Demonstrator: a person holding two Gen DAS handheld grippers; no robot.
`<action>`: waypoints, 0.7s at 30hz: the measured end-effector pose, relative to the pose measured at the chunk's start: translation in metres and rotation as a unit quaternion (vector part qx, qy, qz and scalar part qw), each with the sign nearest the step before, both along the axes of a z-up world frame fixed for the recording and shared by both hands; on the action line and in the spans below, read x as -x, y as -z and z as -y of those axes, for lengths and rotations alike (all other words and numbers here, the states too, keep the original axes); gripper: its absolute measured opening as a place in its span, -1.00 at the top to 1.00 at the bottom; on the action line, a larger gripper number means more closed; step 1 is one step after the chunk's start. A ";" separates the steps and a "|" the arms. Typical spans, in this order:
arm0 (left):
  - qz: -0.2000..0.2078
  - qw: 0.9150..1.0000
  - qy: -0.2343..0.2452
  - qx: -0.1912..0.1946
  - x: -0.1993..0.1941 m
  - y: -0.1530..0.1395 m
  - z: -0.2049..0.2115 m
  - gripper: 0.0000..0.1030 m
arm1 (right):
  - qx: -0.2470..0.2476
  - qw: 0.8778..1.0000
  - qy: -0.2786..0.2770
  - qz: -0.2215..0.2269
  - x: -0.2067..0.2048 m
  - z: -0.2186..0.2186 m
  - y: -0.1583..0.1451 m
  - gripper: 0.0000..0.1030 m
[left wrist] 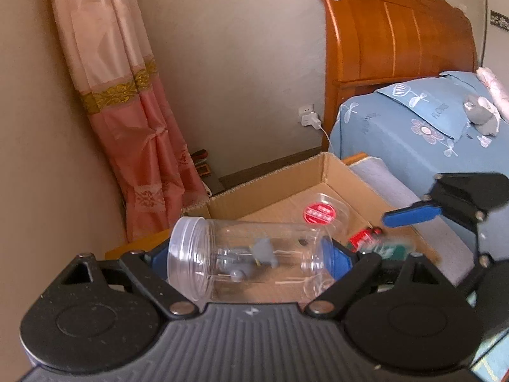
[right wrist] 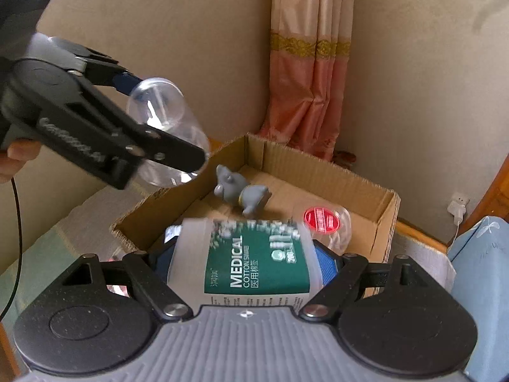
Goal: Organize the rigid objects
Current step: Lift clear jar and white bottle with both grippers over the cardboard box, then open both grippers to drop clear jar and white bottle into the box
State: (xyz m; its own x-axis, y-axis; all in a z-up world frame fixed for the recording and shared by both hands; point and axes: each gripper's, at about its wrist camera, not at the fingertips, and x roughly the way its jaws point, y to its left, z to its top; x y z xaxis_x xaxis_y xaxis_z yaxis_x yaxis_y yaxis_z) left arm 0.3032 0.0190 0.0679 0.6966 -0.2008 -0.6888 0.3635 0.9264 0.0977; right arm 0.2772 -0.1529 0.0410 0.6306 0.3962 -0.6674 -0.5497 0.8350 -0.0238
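Left hand-held gripper (left wrist: 251,259): blue pads clamped on the clear plastic jar (left wrist: 248,261), jar lying sideways, open threaded mouth to the left, held up above the near edge of the cardboard box (left wrist: 337,172). Right hand-held gripper (right wrist: 245,262): clamped on the medical cotton swab tub (right wrist: 251,261), green label, also sideways, over the box's near side. Inside the box: grey toy figure (right wrist: 241,191) on the floor toward the far wall, second clear jar with a red sticker (right wrist: 321,221) lying near the right wall. Box sits just beside the bed (left wrist: 413,127) with the blue floral cover, pink curtain (left wrist: 133,121) behind its far corner.
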 end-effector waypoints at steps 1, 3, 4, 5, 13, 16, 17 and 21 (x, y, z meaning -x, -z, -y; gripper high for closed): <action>-0.003 1.000 -0.001 0.003 -0.005 0.001 0.000 -0.76 | -0.006 1.000 0.002 -0.001 -0.002 0.001 0.000 -0.95; -0.008 1.000 -0.004 0.009 -0.015 0.004 0.000 -0.76 | -0.017 1.000 0.007 0.000 -0.004 0.003 0.000 -1.00; -0.009 1.000 -0.006 0.010 -0.020 0.005 0.001 -0.76 | -0.019 1.000 0.008 -0.003 -0.004 0.004 0.000 -1.00; -0.010 1.000 -0.008 0.011 -0.025 0.006 0.002 -0.76 | -0.018 1.000 0.010 -0.004 -0.003 0.004 0.001 -1.00; -0.029 0.999 -0.020 0.013 -0.067 0.015 0.014 -0.76 | -0.028 0.999 0.016 -0.014 0.013 0.013 0.008 -1.00; -0.032 0.999 -0.029 0.014 -0.079 0.019 0.018 -0.76 | -0.026 0.999 0.016 -0.011 0.020 0.015 0.008 -1.00; -0.035 0.999 -0.031 0.014 -0.082 0.020 0.020 -0.76 | -0.028 0.999 0.017 -0.010 0.021 0.016 0.008 -1.00; -0.044 0.998 -0.047 0.018 -0.093 0.027 0.022 -0.81 | -0.035 0.999 0.022 -0.006 0.029 0.021 0.005 -1.00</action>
